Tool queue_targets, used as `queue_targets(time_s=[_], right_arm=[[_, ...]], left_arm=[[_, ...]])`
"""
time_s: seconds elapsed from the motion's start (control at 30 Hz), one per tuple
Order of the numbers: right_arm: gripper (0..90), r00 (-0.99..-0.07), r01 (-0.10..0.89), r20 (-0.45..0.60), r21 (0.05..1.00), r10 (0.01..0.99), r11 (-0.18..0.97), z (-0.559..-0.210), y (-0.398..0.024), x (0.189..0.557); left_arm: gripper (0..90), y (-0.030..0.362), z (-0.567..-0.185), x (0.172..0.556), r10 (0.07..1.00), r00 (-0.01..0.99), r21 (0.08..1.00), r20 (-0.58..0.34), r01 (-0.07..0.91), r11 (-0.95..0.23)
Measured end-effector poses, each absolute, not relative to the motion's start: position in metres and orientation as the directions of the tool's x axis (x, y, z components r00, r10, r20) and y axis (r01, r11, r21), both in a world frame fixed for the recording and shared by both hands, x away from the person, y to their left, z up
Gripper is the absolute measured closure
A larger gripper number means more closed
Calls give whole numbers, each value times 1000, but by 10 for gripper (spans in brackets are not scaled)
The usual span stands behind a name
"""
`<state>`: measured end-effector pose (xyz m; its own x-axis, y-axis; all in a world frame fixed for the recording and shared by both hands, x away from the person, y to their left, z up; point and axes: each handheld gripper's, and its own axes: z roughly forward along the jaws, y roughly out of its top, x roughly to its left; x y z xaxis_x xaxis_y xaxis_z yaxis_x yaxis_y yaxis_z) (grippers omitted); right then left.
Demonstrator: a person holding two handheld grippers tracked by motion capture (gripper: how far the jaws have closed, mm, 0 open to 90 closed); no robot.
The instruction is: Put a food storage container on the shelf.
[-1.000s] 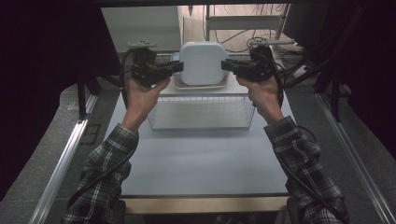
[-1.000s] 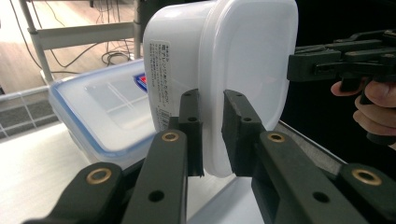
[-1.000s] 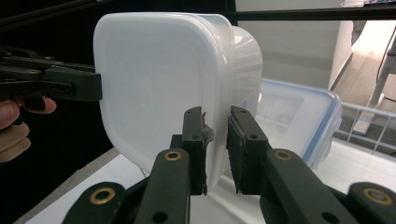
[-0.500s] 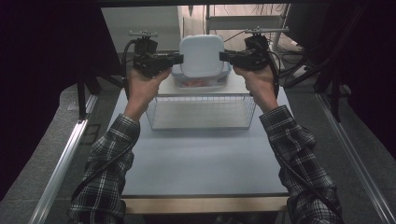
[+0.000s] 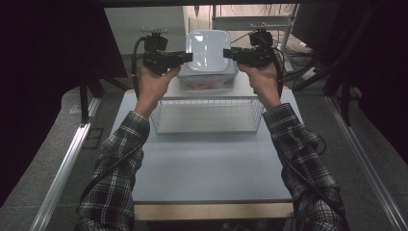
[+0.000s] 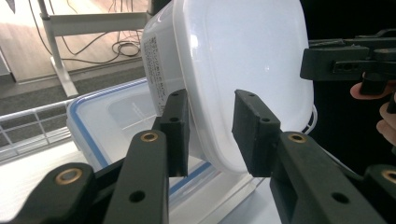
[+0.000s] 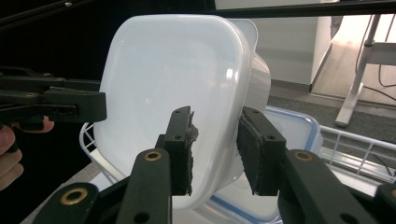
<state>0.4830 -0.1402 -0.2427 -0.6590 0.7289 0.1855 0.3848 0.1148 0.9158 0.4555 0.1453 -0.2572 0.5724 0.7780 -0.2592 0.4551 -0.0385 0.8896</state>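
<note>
A white lidded plastic container (image 5: pixel 208 50) sits atop a clear box with a blue-edged lid (image 5: pixel 207 85) at the table's far end. My left gripper (image 5: pixel 190 57) is at its left side and my right gripper (image 5: pixel 226 53) at its right. In the left gripper view the container's rim (image 6: pixel 205 93) lies between my left gripper's (image 6: pixel 215 133) jaws with a gap beside the pads. In the right gripper view the rim (image 7: pixel 219 116) likewise passes loosely between my right gripper's (image 7: pixel 215 149) jaws. Both sets of jaws have just been opening.
A wire basket (image 5: pixel 207 115) stands just in front of the stacked boxes. The blue-grey table (image 5: pixel 207 163) stretches toward the person. Cables and table legs lie on the floor behind. Dark curtains flank both sides.
Both hands carried the white container farther back, onto the blue-lidded box. The jaws of both grippers have widened around its rim.
</note>
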Motion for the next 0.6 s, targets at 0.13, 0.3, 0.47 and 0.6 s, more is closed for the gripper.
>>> queue_targets(time_s=[0.13,0.3,0.47,0.6], right_arm=[[643,-654,390,190,914,732,111,-242,-139,486],[600,-637,379,164,918,753,120,-242,-135,490],[578,-617,377,158,919,771,113,-244,-132,495],[567,-606,380,163,919,779,103,-244,-131,500]], left_arm=[[661,146,-258,459,774,572,887,-273,460,-28],[616,145,-257,462,788,558,886,-259,462,-36],[580,145,-256,468,797,543,888,-263,459,-20],[543,146,-255,474,803,532,886,-267,464,-13]])
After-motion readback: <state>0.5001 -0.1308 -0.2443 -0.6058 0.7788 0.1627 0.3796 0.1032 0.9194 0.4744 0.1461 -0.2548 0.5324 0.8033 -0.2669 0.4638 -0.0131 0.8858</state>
